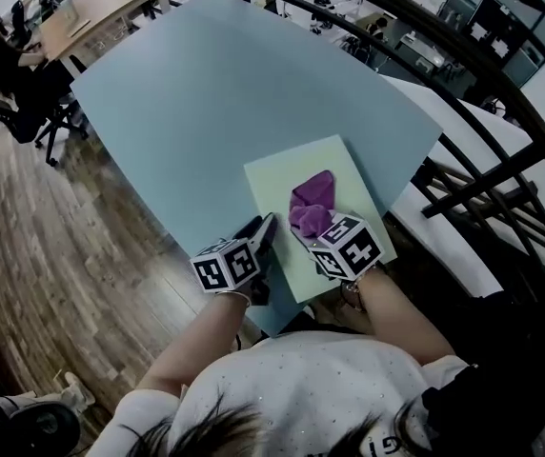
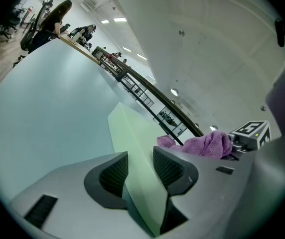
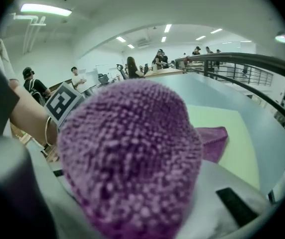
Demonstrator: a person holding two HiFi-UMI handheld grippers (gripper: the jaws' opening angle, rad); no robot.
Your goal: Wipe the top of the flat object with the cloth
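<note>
Left tongs (image 2: 140,167) clamped on green board (image 2: 132,133) edge, right tongs (image 1: 307,228) – angled down – gripping purple cloth (image 1: 312,198)

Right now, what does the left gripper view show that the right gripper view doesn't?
Left only: the left tongs closed on the edge of the pale green flat sheet. Right only: the bunched purple microfibre cloth filling the frame, hiding the right tongs that grip it. Both: sheet, cloth, light blue tabletop.
</note>
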